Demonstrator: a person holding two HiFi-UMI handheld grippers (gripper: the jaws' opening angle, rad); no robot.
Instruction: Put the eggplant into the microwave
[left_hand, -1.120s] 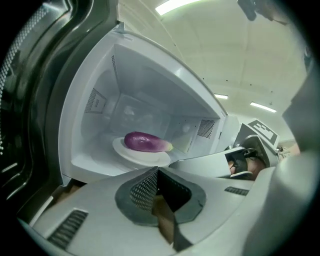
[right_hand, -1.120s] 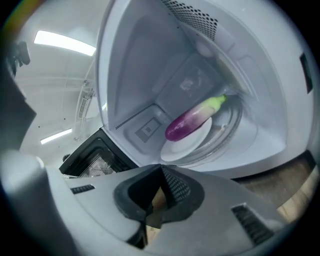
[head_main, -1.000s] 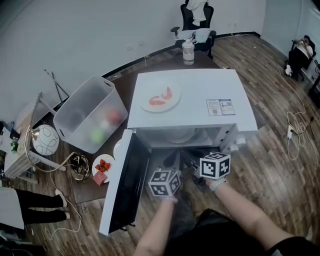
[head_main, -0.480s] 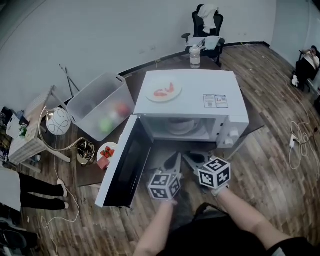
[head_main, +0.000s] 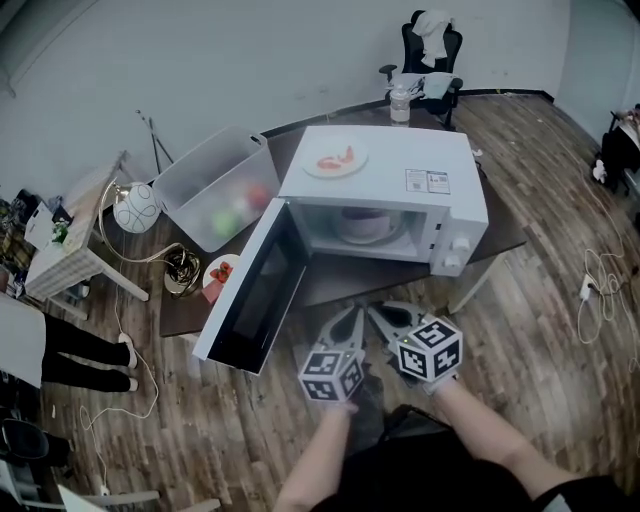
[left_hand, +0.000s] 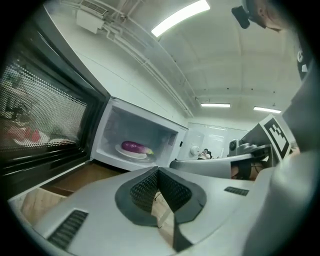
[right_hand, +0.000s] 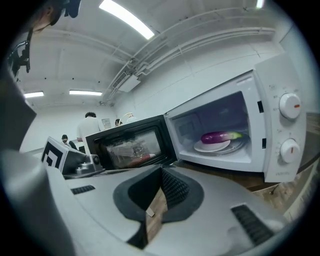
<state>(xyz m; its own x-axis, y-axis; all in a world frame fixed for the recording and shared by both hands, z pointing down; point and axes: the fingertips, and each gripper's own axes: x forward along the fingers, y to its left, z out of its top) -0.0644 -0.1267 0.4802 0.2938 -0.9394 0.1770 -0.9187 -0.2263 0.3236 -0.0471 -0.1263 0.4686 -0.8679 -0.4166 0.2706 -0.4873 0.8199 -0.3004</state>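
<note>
A wood-plank floor (head_main: 540, 330) spreads under a dark bench (head_main: 335, 282), which carries a white microwave (head_main: 400, 160) with two dials on its right front. The microwave's door (head_main: 250, 295) swings wide to the left, out over the bench's near edge. Left of the microwave a clear plastic bin (head_main: 215, 185) stands on the bench with red and green things blurred inside, and a black office chair (head_main: 430, 55) stands by the far wall. Both tongs hang in front of the open oven, over the floor just off the bench's near edge, side by side and pointing toward the cavity. The left tongs (head_main: 352, 315) are pressed together with nothing between them, their ribbed pads meeting at the tip. The right tongs (head_main: 378, 312) are likewise closed and empty. On the microwave's roof sits a white plate (head_main: 335, 160) with something red on it. A small dish of strawberries (head_main: 218, 272) lies on the bench behind the door. Inside the cavity a white plate (right_hand: 212, 146) rests on the turntable, and on it the purple eggplant (left_hand: 134, 146) lies on its side, green stem end to the right. It lies well apart from both tongs, ahead of their tips and a little higher, touched by neither.
</note>
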